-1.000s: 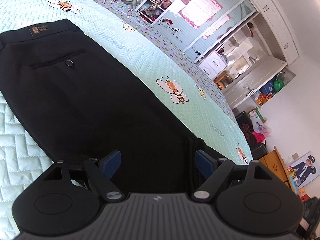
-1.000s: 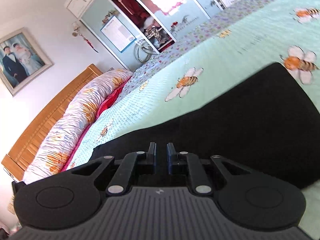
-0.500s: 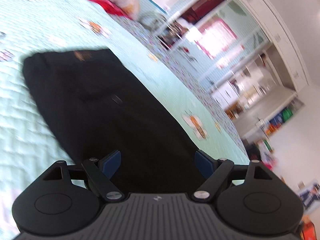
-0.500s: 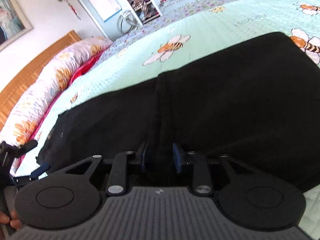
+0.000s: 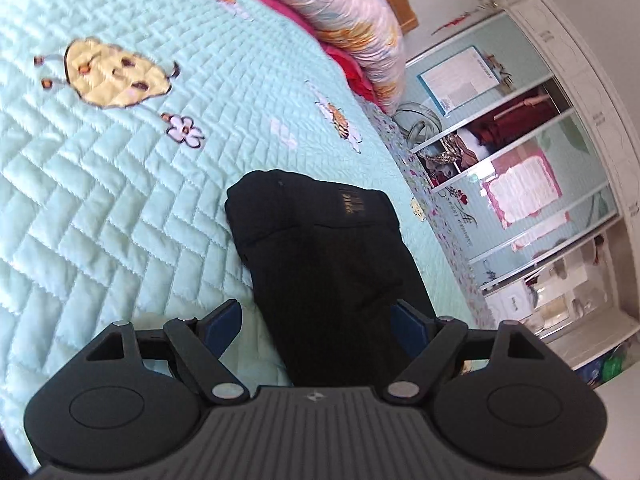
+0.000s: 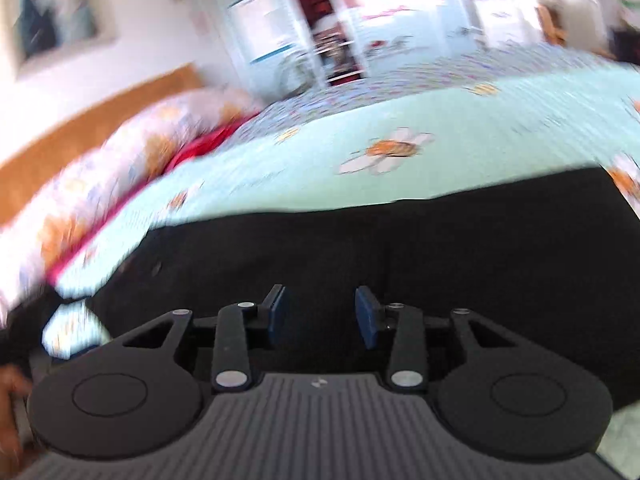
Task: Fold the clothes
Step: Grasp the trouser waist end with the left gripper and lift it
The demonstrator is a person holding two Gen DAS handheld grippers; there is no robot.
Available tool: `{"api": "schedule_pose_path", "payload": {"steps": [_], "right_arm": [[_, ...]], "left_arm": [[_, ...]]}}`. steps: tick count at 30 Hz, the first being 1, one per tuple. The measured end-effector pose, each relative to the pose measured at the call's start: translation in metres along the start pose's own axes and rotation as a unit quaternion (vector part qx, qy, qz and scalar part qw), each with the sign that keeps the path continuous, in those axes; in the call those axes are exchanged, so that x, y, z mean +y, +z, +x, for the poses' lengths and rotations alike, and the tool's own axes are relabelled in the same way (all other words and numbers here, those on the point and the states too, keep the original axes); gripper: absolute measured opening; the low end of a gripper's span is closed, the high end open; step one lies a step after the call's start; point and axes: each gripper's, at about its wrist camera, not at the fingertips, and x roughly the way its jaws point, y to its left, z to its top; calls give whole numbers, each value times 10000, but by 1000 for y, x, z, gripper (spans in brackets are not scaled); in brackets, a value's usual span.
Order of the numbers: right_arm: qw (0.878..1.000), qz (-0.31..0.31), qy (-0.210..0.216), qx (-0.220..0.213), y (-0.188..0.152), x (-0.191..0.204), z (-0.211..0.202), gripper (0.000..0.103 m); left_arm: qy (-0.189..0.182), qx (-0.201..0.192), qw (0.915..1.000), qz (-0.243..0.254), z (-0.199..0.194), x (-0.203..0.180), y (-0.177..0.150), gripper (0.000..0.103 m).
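The left gripper hangs with its jaws wide apart over a pair of black trousers that lies flat on a mint-green quilted bedspread, the dark cloth running between the blue pads without either one pressing on it. The waistband end with its small gold label points away from the camera. A floral pillow lies at the head of the bed, and a wardrobe with sliding doors stands beyond the bed's far edge.

bed — mint quilted cover | on it — black trousers, floral pillow
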Motion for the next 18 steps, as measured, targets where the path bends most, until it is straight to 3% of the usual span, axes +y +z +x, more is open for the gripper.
{"api": "schedule_pose_path", "payload": {"steps": [4,9,13,18], "right_arm": [[9994,-80,260,228,-4,17,9,41],[9992,-75,240,320,-2,23,11,41],[9991,-88,181,381,-1,22,12,42],[9965,-605,78,579,1,41,25,41]], "left_arm": [[-142,40,9998,-121,7,3,14,84],[-374,219,9973,-587,20,12,25,85],[-378,352,9980,-372,31,1,29,91],[-384,338,9984,-231,36,-1,28,87]]}}
